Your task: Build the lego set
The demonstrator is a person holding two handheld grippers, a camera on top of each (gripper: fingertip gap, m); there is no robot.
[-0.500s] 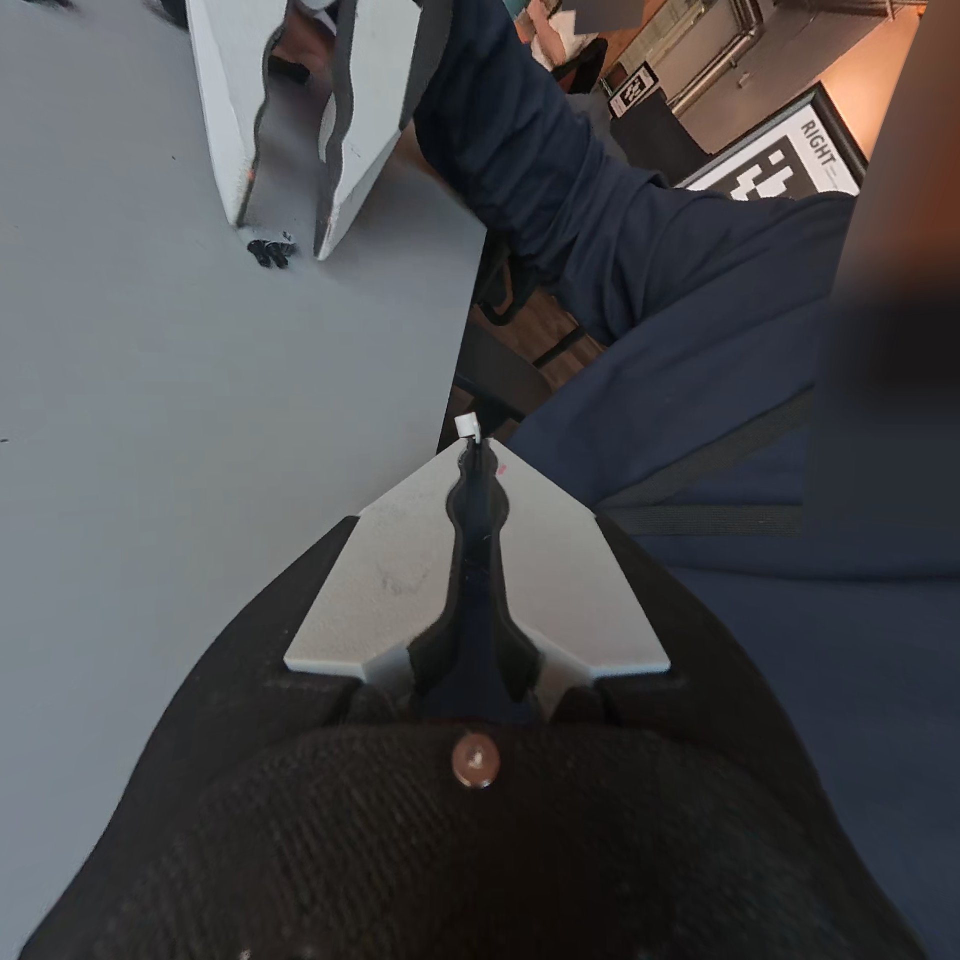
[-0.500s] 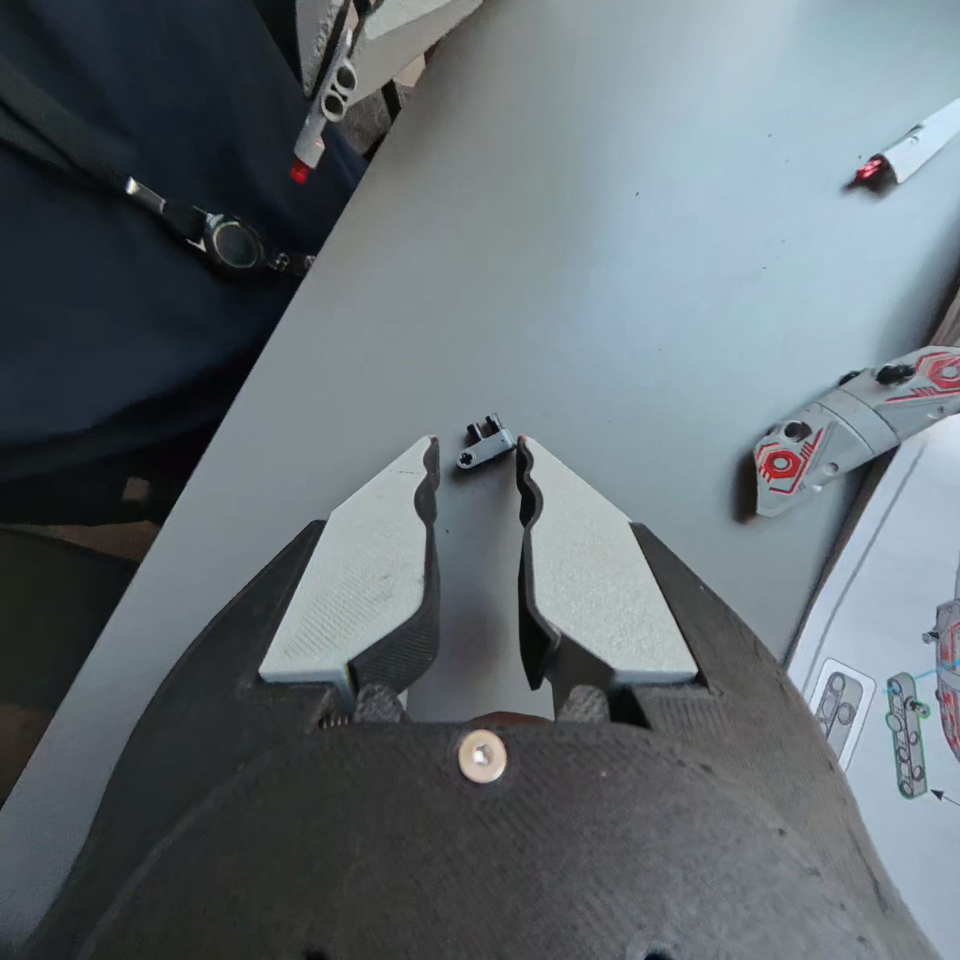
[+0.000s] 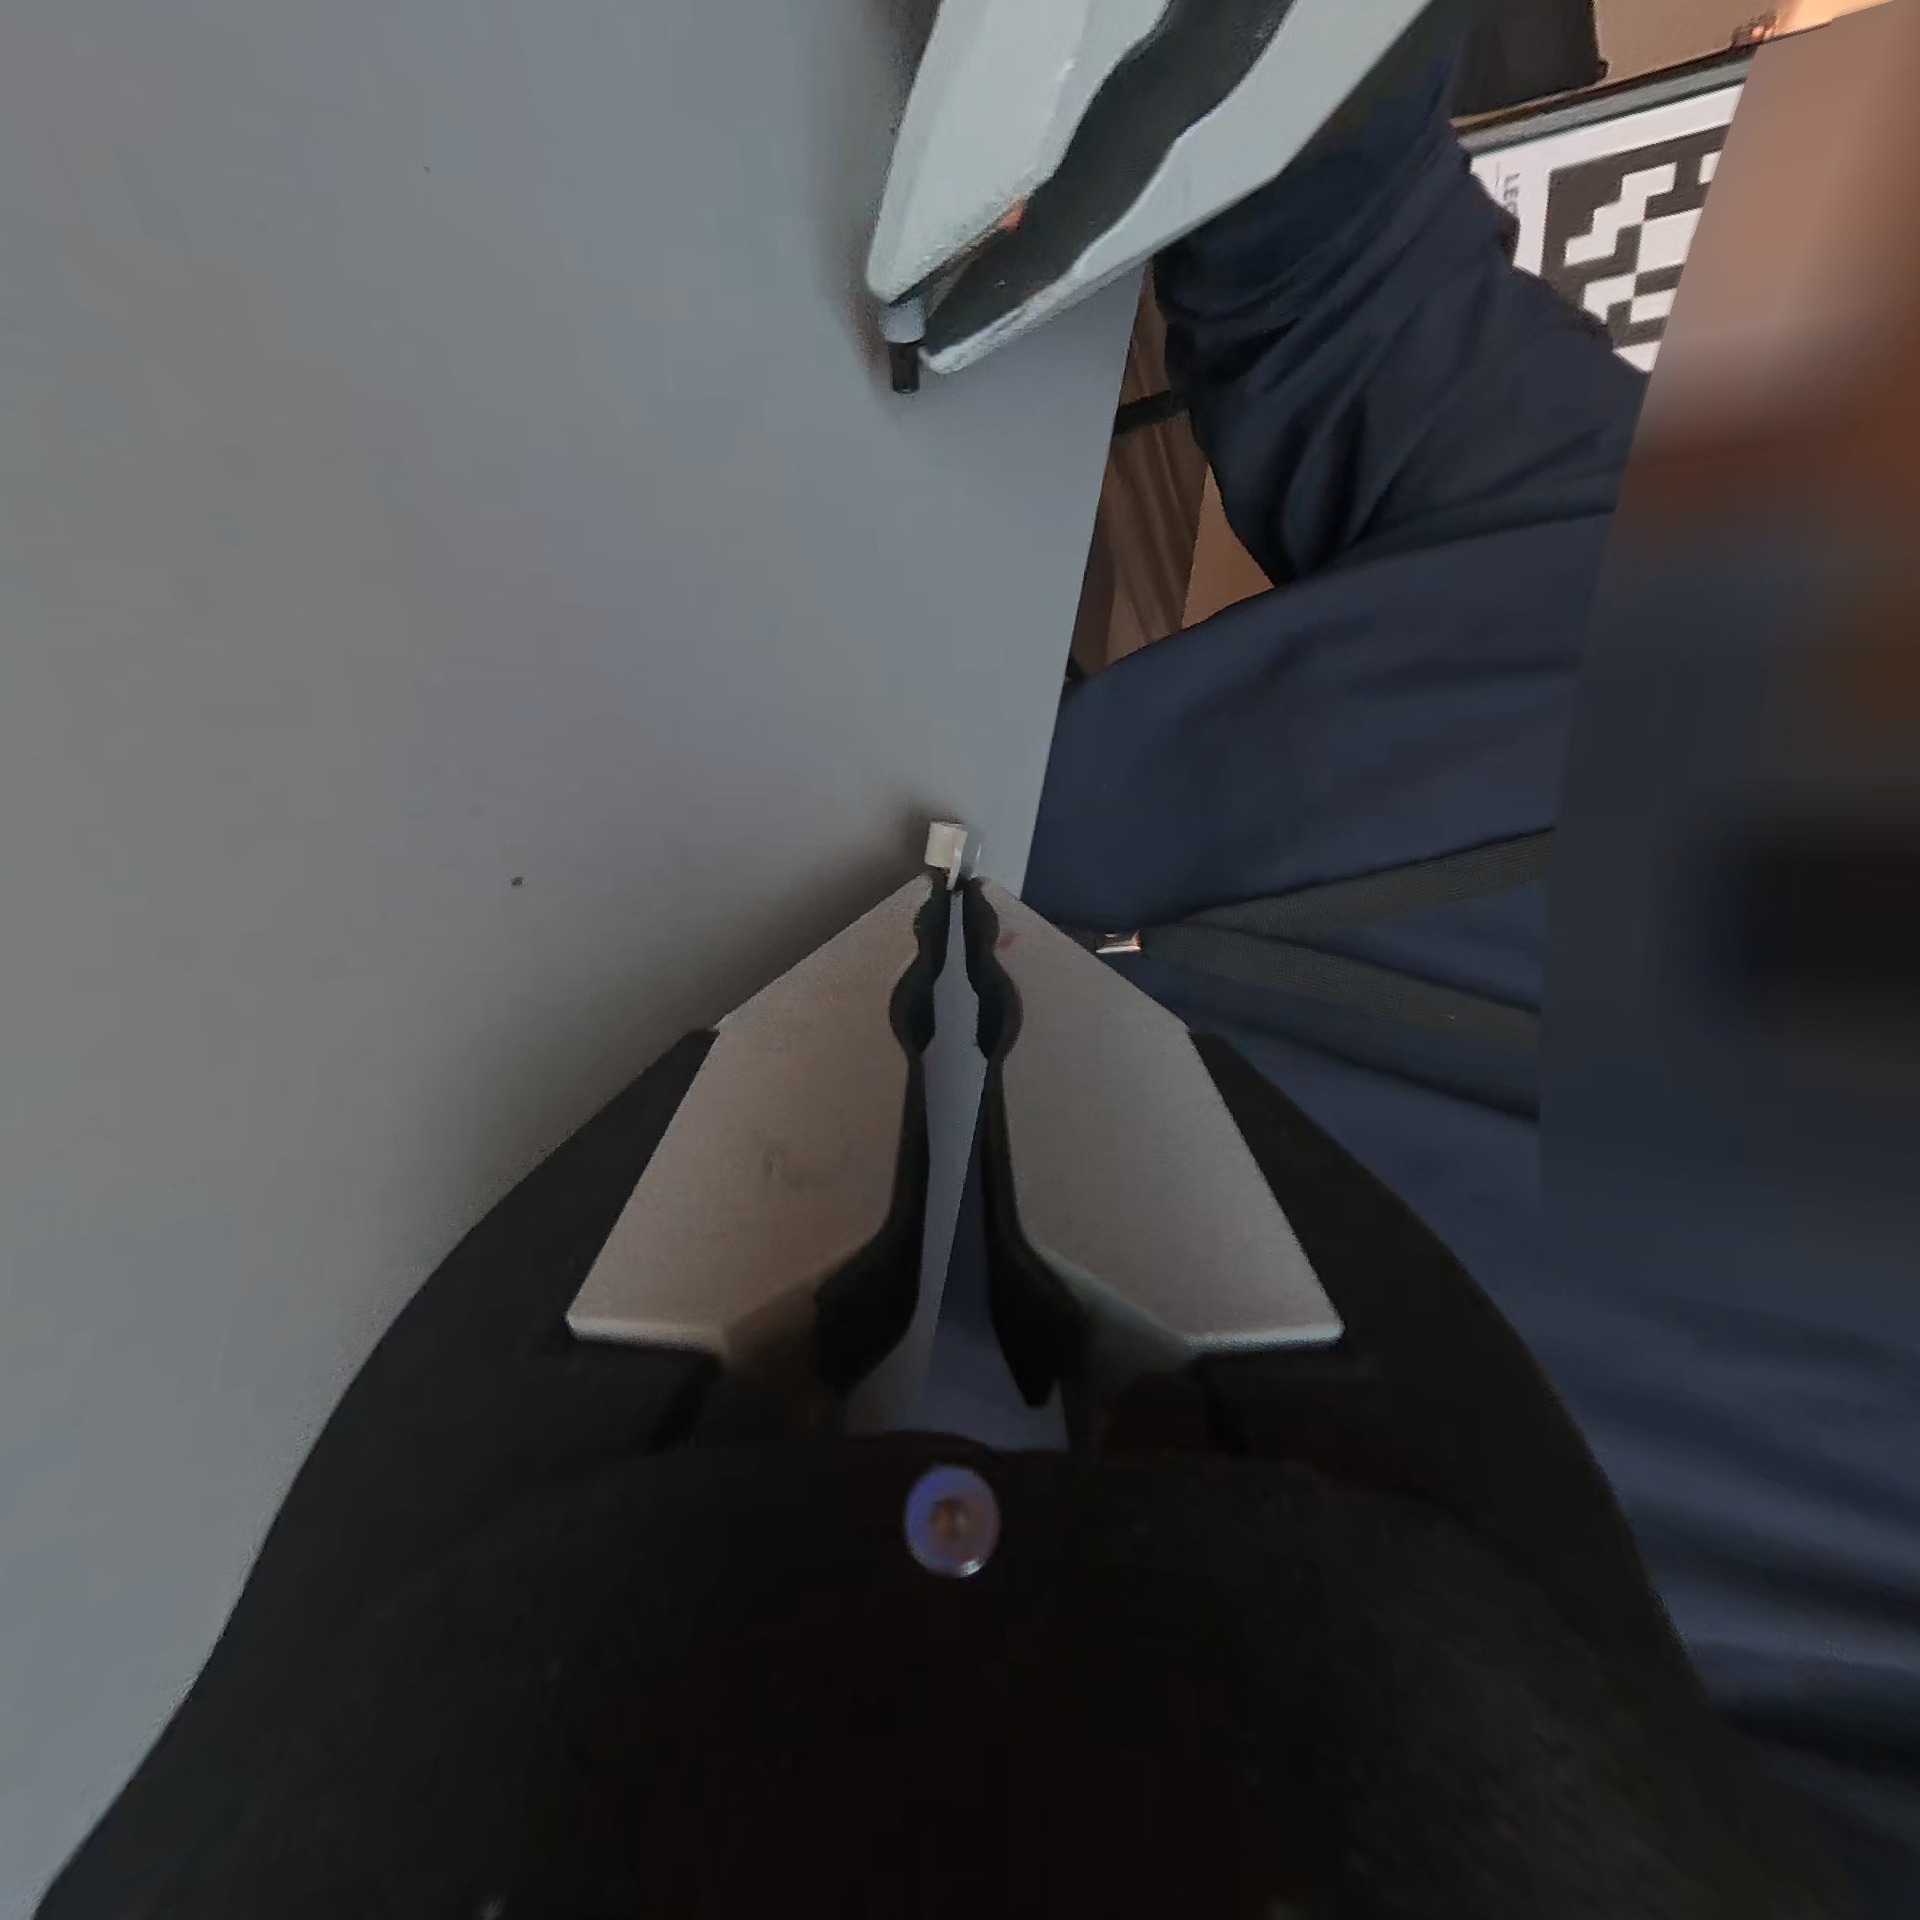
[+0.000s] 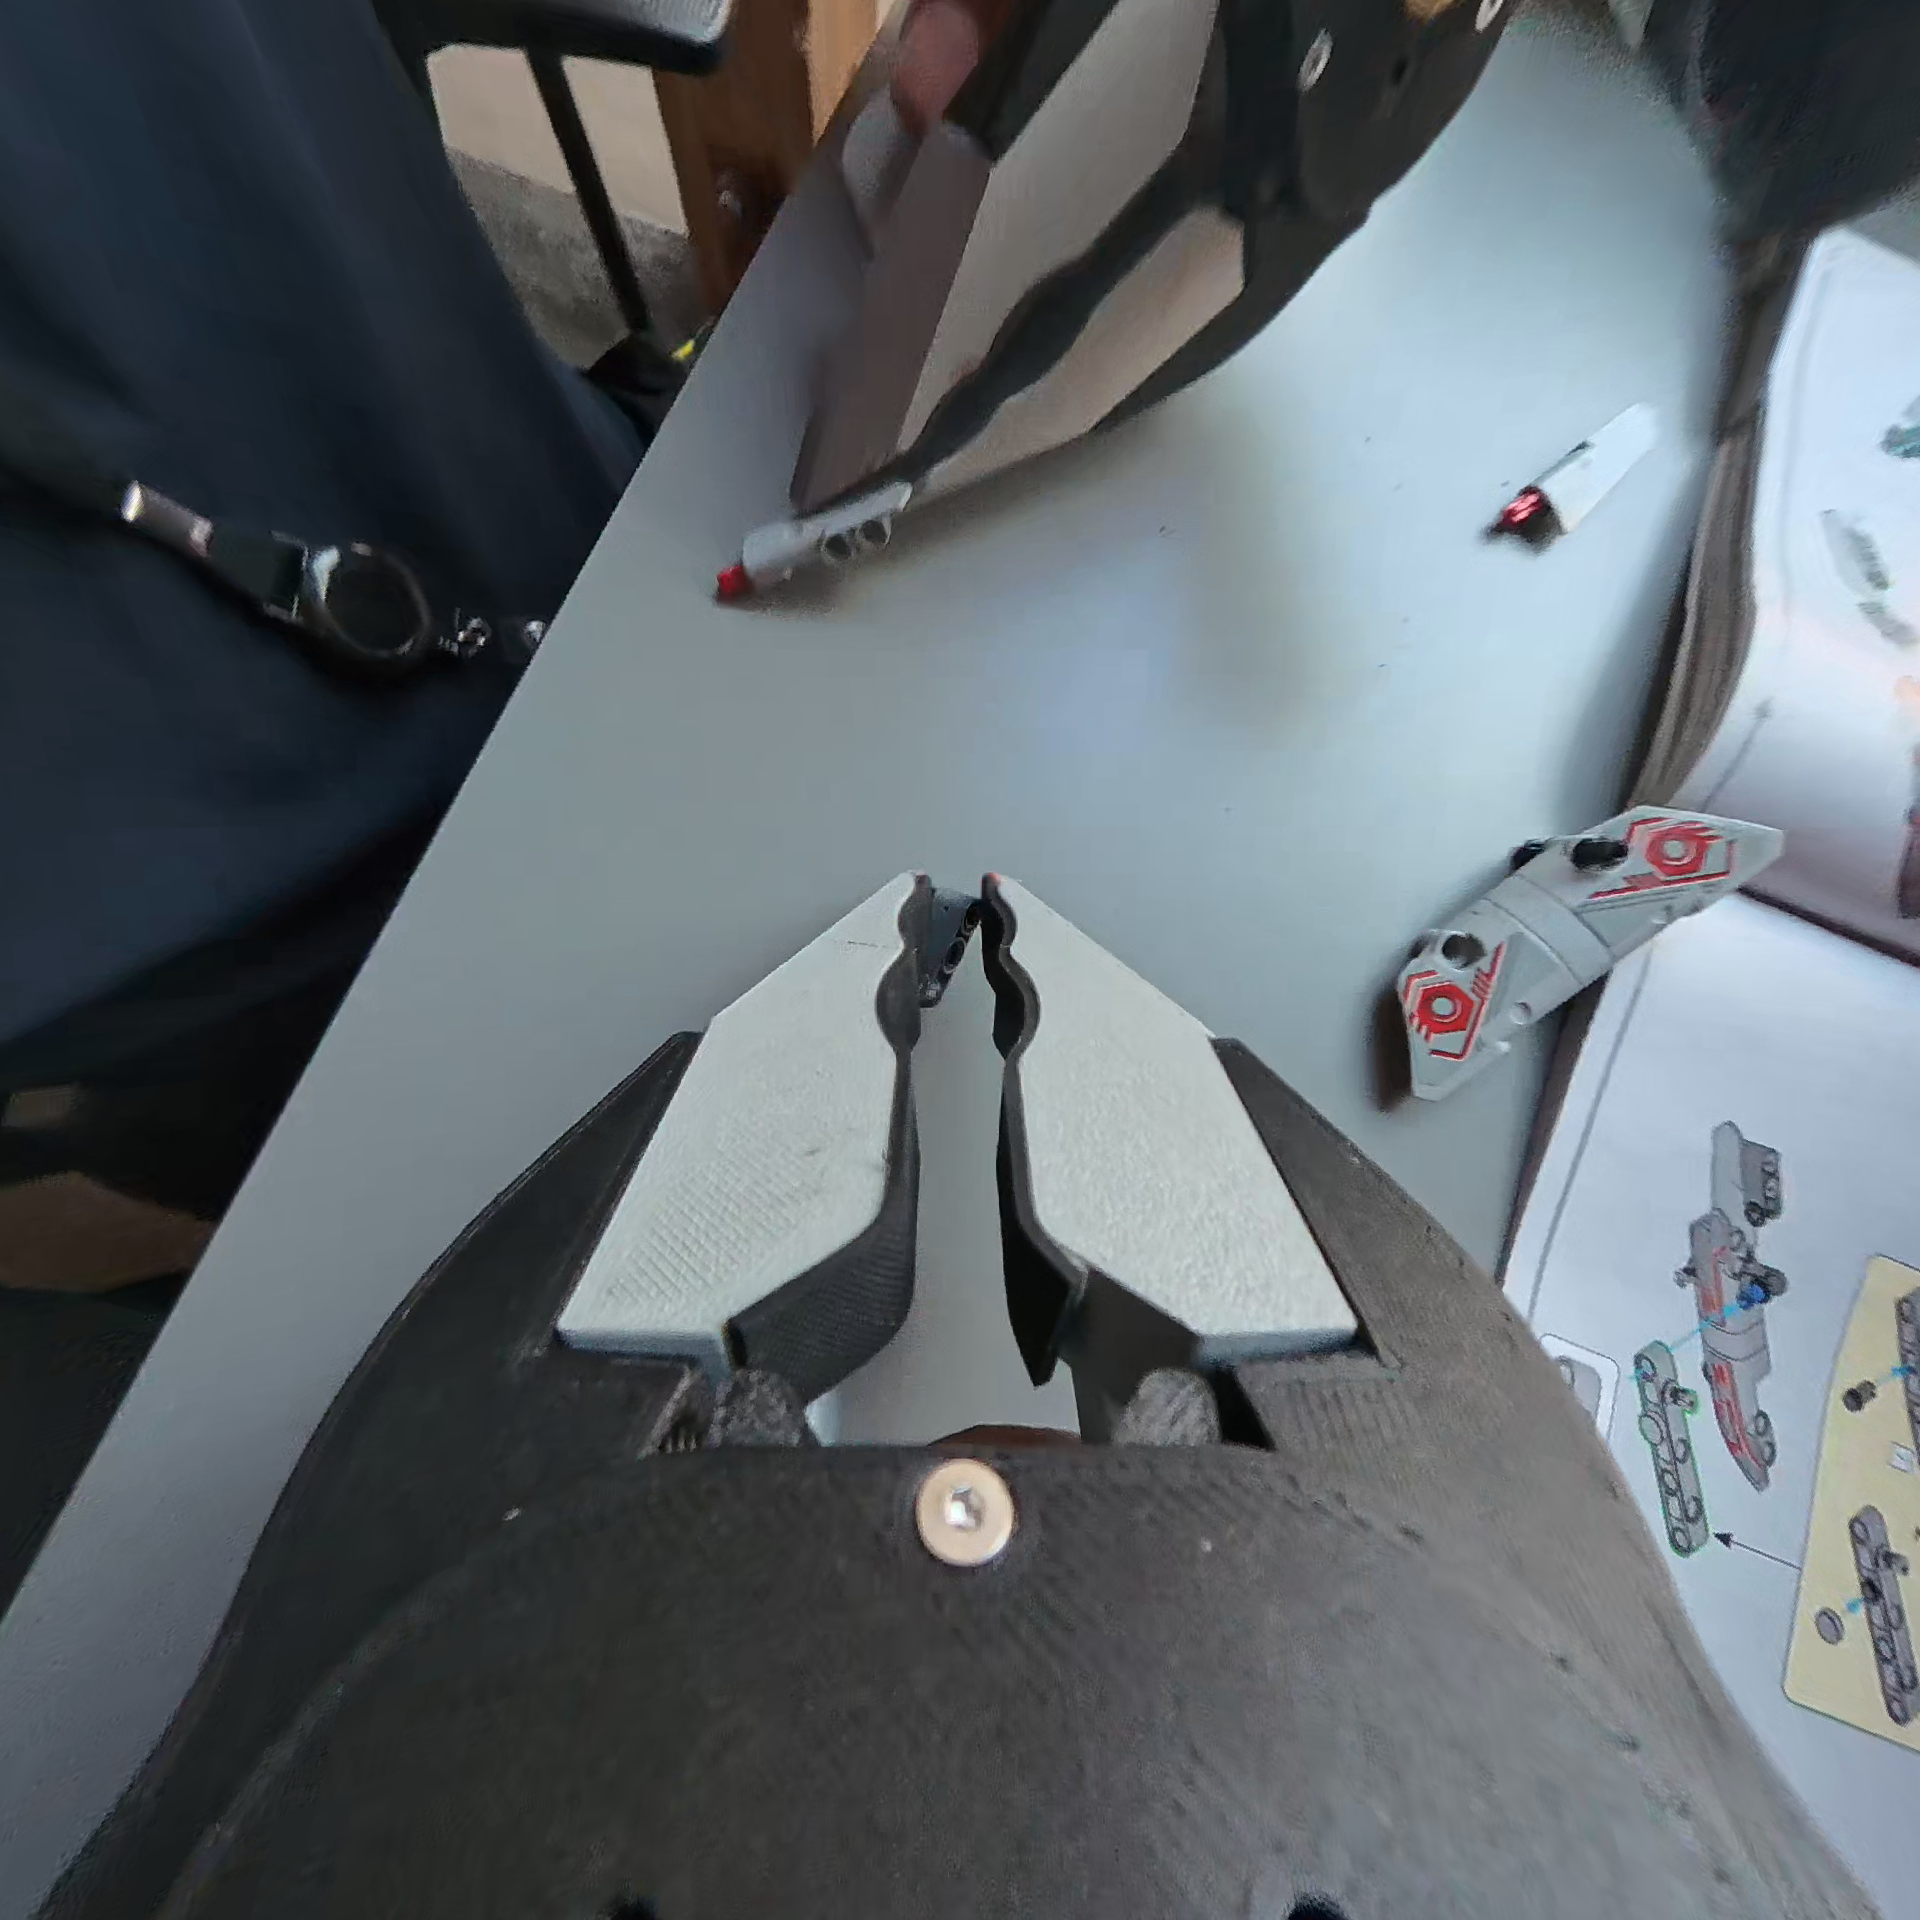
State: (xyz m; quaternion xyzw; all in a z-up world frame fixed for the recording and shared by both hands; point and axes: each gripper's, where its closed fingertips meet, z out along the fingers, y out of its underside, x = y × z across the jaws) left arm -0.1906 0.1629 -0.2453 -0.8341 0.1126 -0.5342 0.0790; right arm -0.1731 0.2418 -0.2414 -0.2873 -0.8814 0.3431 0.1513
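1. Gripping a small dark connector point(image 4: 948, 940) is my right gripper point(image 4: 951, 894); the jaws stand nearly together with the piece pinched at the tips, just above the grey table point(image 4: 1039, 675).
2. My left gripper point(image 3: 948, 888) is clamped on a grey beam point(image 4: 826, 535) with a red tip, and from the right wrist view that beam lies low over the table near its edge.
3. In the left wrist view only the beam's pale end shows, poking out past the closed tips.
4. A grey panel assembly point(image 4: 1558, 935) with red markings rests on the table to my right, touching the corner of the instruction booklet point(image 4: 1714, 1299).
5. Another small grey piece point(image 4: 1579, 483) with a red end lies farther off, well apart from both grippers.
6. My navy sleeve point(image 3: 1382, 343) and torso fill the space beyond the table edge, and a black lanyard clip point(image 4: 353, 603) hangs against my shirt.
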